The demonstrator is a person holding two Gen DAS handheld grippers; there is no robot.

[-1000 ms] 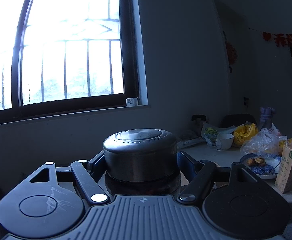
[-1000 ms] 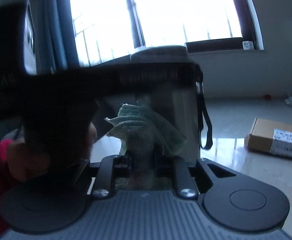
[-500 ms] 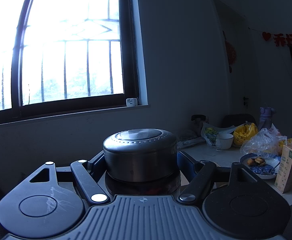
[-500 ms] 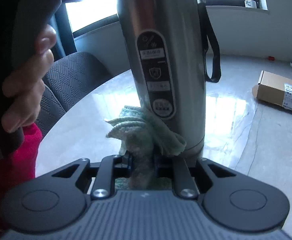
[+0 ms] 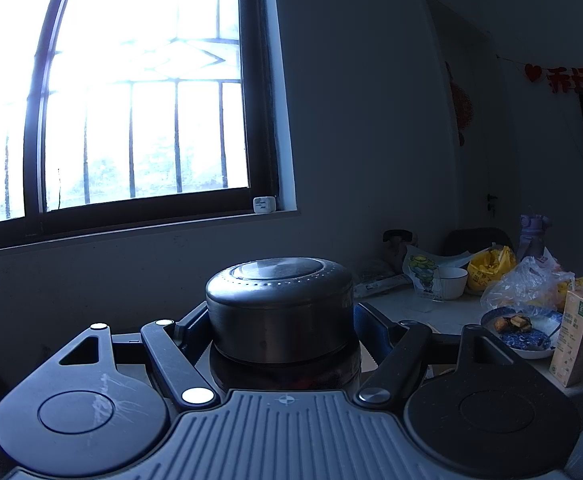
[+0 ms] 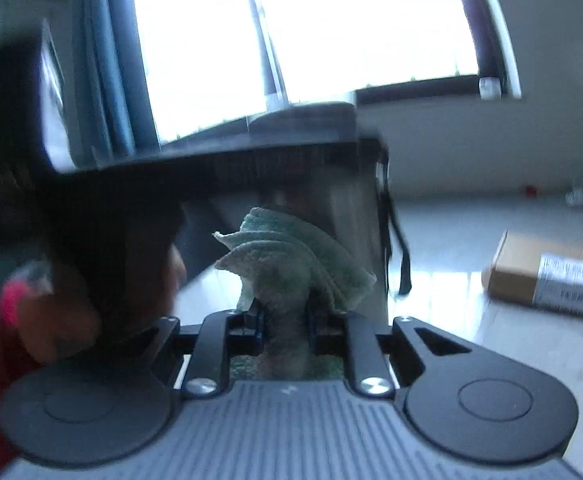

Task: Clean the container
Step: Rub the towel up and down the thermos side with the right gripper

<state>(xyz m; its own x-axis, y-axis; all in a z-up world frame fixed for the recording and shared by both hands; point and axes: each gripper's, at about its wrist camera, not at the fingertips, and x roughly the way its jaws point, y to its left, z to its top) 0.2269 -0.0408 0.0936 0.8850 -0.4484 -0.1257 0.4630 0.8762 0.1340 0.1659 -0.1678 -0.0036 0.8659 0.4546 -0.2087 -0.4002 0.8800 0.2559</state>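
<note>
Wipe stroke: cloth back up near flask top since half a second ago; left view unchanged.

Left wrist: left gripper (image 5: pixel 279 316) clamps the tall steel vacuum flask (image 5: pixel 278 308) just under its lid, dead ahead between the jaws. Right wrist: right gripper (image 6: pixel 285 320), nearly shut, pinches a crumpled green cloth (image 6: pixel 291 256) pressed on the flask wall straight ahead. Judgement: body wiping midway; how much is left cannot be told.
</note>
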